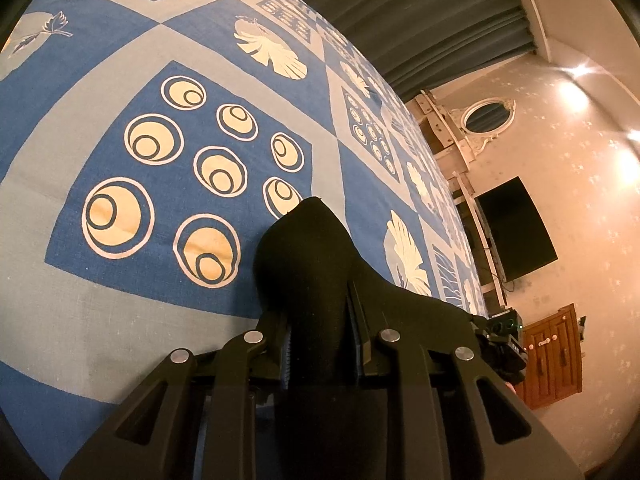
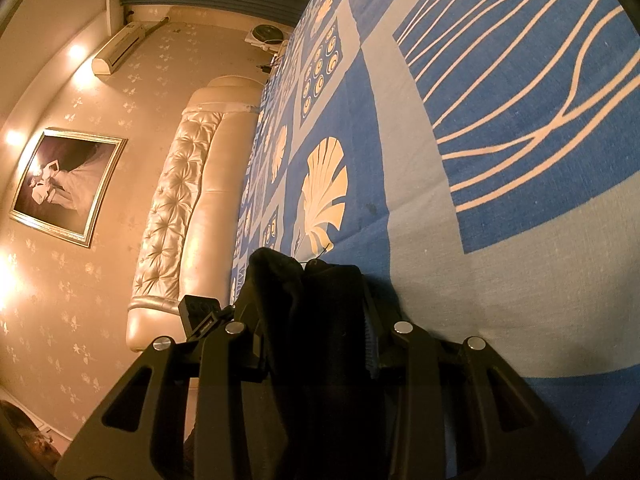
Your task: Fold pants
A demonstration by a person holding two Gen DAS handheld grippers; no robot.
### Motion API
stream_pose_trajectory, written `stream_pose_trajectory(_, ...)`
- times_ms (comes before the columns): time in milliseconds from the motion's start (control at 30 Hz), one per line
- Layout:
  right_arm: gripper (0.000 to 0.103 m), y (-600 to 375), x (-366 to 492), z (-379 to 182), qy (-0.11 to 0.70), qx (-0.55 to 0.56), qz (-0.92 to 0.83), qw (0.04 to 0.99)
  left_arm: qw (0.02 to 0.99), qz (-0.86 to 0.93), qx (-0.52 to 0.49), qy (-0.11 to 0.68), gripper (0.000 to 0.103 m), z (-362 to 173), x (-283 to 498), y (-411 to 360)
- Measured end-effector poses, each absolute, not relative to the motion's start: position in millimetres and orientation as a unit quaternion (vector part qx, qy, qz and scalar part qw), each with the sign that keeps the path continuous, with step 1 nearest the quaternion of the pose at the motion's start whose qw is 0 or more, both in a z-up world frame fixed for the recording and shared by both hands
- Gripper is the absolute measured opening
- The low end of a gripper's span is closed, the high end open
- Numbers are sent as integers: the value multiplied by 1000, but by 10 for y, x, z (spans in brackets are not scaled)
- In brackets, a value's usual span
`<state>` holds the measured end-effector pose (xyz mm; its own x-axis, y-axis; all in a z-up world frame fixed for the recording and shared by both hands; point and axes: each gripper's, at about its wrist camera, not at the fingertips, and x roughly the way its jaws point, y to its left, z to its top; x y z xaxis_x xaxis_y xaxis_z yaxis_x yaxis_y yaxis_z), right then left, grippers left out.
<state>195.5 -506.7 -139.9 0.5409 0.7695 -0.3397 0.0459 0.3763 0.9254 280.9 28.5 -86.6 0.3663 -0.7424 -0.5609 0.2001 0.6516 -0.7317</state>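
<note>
Above the blue patterned bedspread (image 1: 120, 300), left gripper (image 1: 316, 320) and right gripper (image 2: 316, 328) each clamp bunched black pants (image 1: 304, 248), held aloft. Judged step: carrying the fold. Next: lower both together, edges aligned, before releasing.

bed (image 1: 120, 320) | cover: blue-grey patterned bedspread (image 2: 500, 280) | on it: black pants (image 1: 308, 248)
</note>
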Motion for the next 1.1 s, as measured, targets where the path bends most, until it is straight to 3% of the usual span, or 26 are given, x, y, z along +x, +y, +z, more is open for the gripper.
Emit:
stream_pose_trajectory(467,32,-5056,2002,-1402,405,497,246,727,781,-303,-286,465,23,-866,2849,263)
stream_pose_trajectory(567,34,-5074,2022,-1393,403,502,249,724,765,-314,-309,470,27,-950,2874,319)
stream_pose_trajectory(667,40,-5076,2005,-1341,406,502,253,721,737,-328,-352,475,37,-989,2882,450)
stream_pose_trajectory(733,48,-5090,1961,-1315,404,504,248,722,744,-314,-361,467,55,-941,2817,563)
stream_pose_trajectory(833,52,-5171,1770,-1283,396,521,237,718,733,-328,-377,462,70,-884,2655,703)
stream_pose_trajectory(933,54,-5196,1545,-1271,404,516,231,719,726,-330,-373,475,73,-875,2411,765)
stream_pose_trajectory(1100,66,-5099,1137,-1225,415,504,239,719,726,-345,-345,485,77,-858,1970,731)
